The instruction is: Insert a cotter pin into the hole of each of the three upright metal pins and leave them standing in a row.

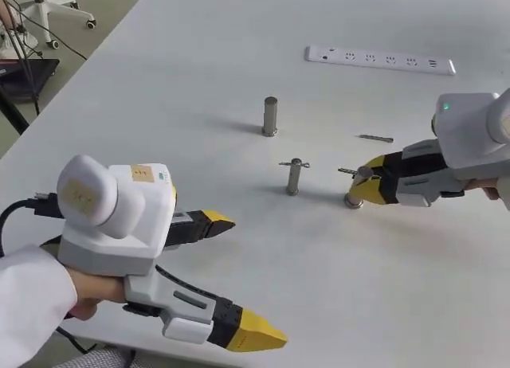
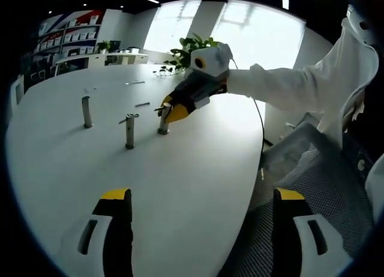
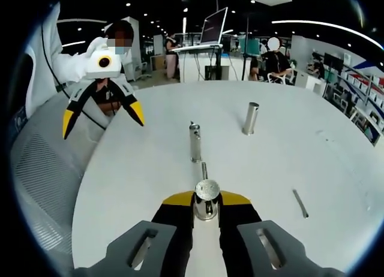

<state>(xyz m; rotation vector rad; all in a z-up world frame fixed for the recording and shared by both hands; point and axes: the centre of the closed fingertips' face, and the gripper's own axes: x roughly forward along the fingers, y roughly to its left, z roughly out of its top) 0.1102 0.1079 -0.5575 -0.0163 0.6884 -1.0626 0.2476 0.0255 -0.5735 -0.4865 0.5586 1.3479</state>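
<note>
Cotter pin [image 1: 375, 138], the loose one, lies flat on the table [image 1: 159, 105] near the right gripper [image 1: 365, 186], which clamps the right-hand metal pin [image 1: 353, 199]; left gripper [image 1: 256, 279] hangs spread wide, well apart.

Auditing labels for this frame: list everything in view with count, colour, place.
table: 1, white.
metal pins: 3, silver, upright in a row on table; far, middle, near.
cotter pins: 3, grey; one through middle pin, one sticking out at near pin's top, one loose on table.
power strip: 1, white, far side of table.
left gripper: 1, white, yellow tips, open, above table's near edge.
right gripper: 1, same colours, shut on near pin.
</note>
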